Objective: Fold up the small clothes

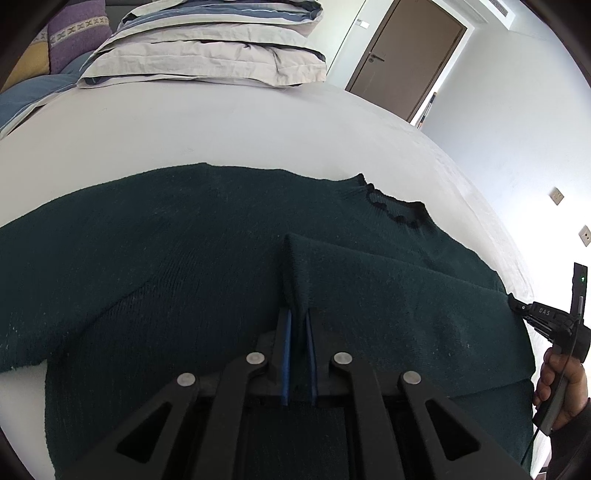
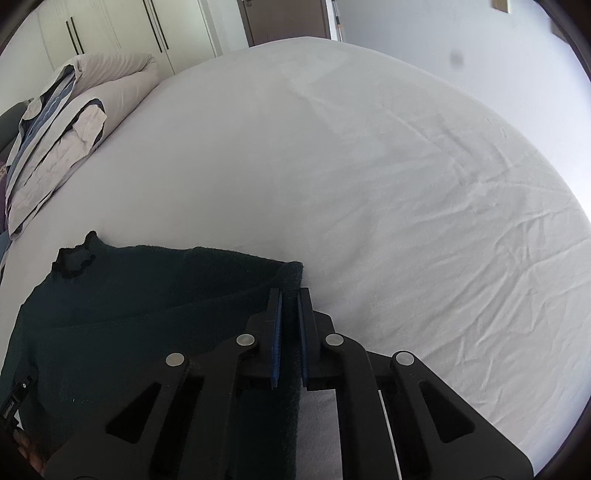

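Dark green knit sweater (image 1: 207,258) lies spread on the white bed (image 1: 221,125), frilly collar (image 1: 395,206) toward the far side, body flat on the sheet. Left gripper (image 1: 298,314) is clamped on a raised ridge of sweater fabric, blue pads (image 1: 286,354) pressed close on both sides of the fold, cloth tented up between them. Right gripper (image 2: 290,295) is pinched on the sweater's outer edge, at the rolled corner of the sleeve fold, blue pads nearly together with a strip of knit running down between them. In the left wrist view the right gripper shows at the frame's right edge, nipping the sweater's side edge, with a hand (image 1: 561,384) around its handle. 1 sleeve part is folded over the body, making a diagonal crease across the chest. Folded bedding and pillows (image 1: 207,48) sit stacked at the far end of the bed, well apart from the sweater. A brown door (image 1: 406,59) and white wall stand behind; closet doors (image 2: 122,29) show in the right wrist view.
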Tool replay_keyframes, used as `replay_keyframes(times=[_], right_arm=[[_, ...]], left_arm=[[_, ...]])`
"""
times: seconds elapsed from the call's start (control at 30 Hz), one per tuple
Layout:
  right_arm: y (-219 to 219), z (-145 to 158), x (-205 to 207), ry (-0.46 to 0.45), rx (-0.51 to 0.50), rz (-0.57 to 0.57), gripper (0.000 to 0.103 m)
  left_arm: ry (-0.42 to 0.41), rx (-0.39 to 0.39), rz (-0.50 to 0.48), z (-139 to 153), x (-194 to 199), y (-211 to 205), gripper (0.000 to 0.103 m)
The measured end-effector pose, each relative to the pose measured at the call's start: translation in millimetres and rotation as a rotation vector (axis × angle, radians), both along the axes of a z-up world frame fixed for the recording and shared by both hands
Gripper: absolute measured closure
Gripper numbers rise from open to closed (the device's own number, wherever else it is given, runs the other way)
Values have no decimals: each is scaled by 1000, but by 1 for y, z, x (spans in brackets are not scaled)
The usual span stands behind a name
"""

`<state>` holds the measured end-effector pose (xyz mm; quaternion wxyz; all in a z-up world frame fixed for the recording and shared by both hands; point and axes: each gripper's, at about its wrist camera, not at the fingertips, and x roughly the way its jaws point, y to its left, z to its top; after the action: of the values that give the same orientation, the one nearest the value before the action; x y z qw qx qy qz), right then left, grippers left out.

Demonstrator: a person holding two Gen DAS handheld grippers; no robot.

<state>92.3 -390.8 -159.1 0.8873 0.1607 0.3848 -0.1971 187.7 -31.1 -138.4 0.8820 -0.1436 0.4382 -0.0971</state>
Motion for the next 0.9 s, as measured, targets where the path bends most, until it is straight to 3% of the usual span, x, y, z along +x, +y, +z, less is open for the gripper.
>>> replay_keyframes(times=[0.23, 0.3, 0.37, 0.43, 0.47, 0.53, 0.77, 0.9], right_arm=[[-7, -12, 6, -24, -25, -11, 98], [-4, -1, 3, -17, -36, -20, 87], [3, 18, -13, -46, -12, -71, 75], [20, 39, -35, -144, 16, -62, 62], [29, 47, -45, -170, 5, -49, 53], [55, 59, -60, -206, 0, 16, 51], [147, 59, -97, -242, 123, 208, 51], [191, 45, -110, -221, 162, 261, 51]], left_arm=[[15, -11, -1, -7, 8, 1, 91], [23, -20, -23, 2, 6, 5, 88], [12, -3, -17, 16, -6, 15, 61], [-33, -28, 30, 36, -29, 41, 41], [-55, -52, 59, 44, -41, 59, 37], [-59, -93, 155, 52, -65, 104, 36], [29, -454, 664, 18, -166, 300, 36], [40, -647, 834, -4, -197, 356, 36]])
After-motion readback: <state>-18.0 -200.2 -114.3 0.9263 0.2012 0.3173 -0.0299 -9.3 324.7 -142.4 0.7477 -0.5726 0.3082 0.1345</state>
